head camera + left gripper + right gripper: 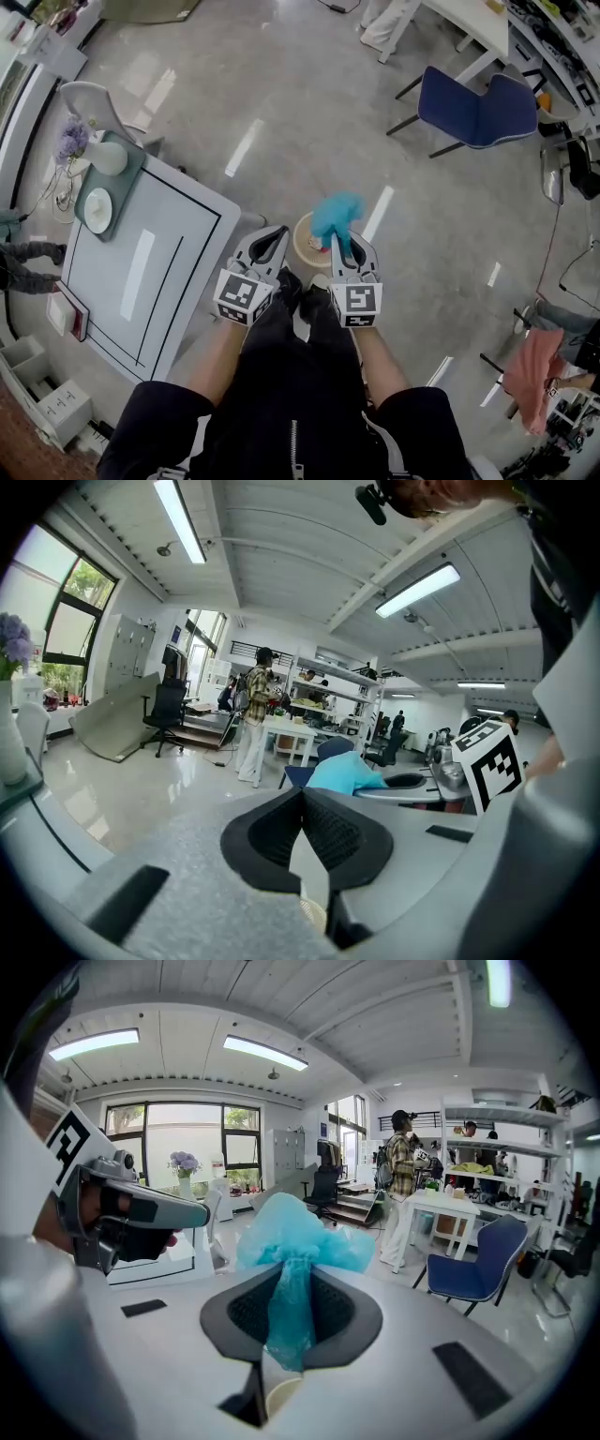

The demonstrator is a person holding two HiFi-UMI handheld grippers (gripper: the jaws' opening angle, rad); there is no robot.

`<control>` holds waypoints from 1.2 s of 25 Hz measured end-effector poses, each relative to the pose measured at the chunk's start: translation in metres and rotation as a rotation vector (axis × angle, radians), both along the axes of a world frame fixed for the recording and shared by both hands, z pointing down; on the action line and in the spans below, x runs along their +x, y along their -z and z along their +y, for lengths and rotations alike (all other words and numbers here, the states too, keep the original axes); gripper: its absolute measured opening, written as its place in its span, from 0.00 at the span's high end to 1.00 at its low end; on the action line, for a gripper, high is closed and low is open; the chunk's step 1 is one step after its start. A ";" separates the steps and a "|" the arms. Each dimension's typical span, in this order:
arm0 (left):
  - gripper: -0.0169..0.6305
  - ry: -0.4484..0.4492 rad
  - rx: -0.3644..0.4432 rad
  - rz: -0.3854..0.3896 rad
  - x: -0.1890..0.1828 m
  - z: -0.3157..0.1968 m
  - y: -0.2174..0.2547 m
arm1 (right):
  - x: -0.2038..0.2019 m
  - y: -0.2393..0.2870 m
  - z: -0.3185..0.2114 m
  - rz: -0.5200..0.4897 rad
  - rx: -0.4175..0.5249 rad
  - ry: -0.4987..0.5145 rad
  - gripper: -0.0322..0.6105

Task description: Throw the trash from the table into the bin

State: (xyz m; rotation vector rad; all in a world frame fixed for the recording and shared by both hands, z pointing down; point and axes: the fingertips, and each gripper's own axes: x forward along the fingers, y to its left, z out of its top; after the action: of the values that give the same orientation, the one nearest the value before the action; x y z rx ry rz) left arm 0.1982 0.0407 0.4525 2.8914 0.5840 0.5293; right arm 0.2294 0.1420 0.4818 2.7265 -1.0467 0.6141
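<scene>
Leftmost, white table [141,272] with a green tray [128,178] at its far end. Left gripper [278,232] is off the table's corner, clenched tip to tip with nothing between the jaws. Round beige bin [304,246] stands on the floor just ahead of both grippers. Right gripper [339,242] is clamped on crumpled blue trash [336,214]; the wad sticks out past the jaws and overlaps the bin's right side in the head view. Blue chair [473,111] far right.

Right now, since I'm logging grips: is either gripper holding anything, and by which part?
The right gripper pinches the blue trash by its narrow bunched end; the rest fans out beyond. The left gripper is shut, empty.
</scene>
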 end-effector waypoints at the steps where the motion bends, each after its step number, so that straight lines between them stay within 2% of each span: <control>1: 0.96 -0.014 -0.005 -0.006 0.003 0.004 -0.005 | 0.003 -0.003 0.003 -0.003 -0.006 -0.013 0.89; 6: 0.96 -0.043 -0.004 -0.032 0.021 0.007 -0.031 | 0.018 -0.028 0.003 -0.025 0.003 -0.056 0.89; 16: 0.96 -0.019 0.002 -0.044 0.062 0.019 -0.072 | 0.047 -0.080 0.010 -0.058 -0.006 -0.033 0.89; 30: 0.96 0.025 0.001 -0.080 0.078 0.023 -0.168 | 0.055 -0.183 0.020 -0.133 -0.006 -0.009 0.89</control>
State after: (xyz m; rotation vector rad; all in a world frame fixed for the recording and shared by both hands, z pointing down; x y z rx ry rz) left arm 0.2760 0.0634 0.6201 2.8589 0.5356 0.6393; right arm 0.2842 0.1615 0.6651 2.7186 -1.0591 0.8086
